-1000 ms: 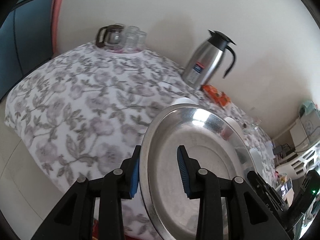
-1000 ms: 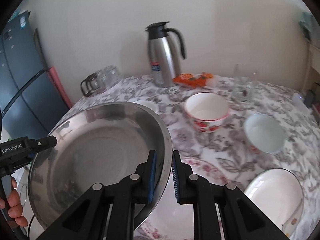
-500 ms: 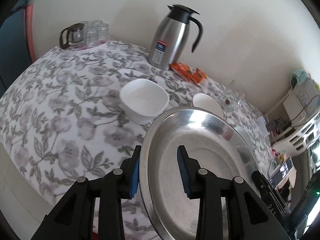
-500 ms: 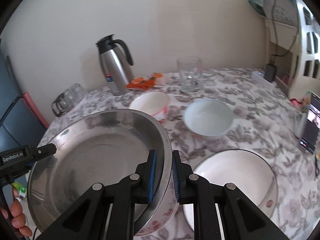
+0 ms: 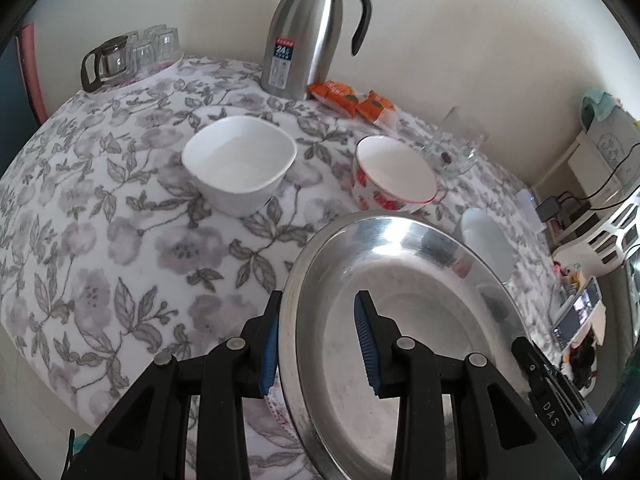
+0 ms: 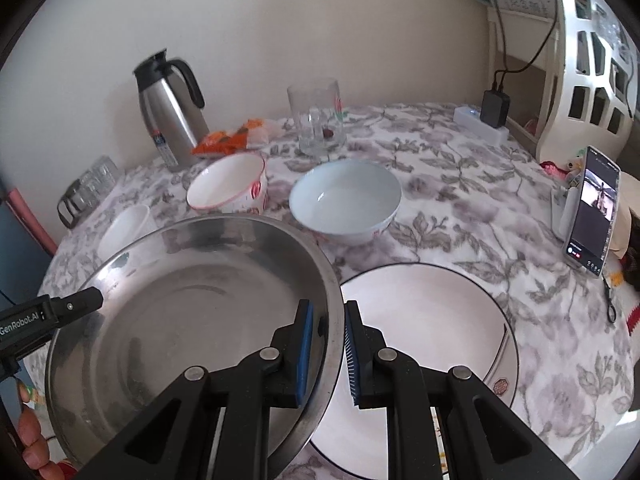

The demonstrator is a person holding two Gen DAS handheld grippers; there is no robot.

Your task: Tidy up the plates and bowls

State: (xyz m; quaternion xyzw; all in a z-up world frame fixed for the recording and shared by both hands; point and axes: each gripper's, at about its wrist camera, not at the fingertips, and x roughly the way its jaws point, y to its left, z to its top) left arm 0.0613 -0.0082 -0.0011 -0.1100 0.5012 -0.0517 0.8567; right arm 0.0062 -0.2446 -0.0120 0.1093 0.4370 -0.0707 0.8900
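Steel pan (image 6: pixel 192 320): carried rightward across the counter (image 5: pixel 120 240) over the last second; now overlaps the near-left edge of the black-rimmed white plate (image 6: pixel 432 320), earlier well left of it.

Left view: swung from the glass-jug corner toward the middle; square white bowl (image 5: pixel 240 164) and red-flowered bowl (image 5: pixel 394 178), earlier hidden or partly behind the pan, now fully in sight beyond its rim.

Right view: pale blue bowl (image 6: pixel 346 198) now central; phone (image 6: pixel 592 208) and white rack (image 6: pixel 592 60) newly in view at right.

Thermos (image 6: pixel 170 108): shifted toward the left.
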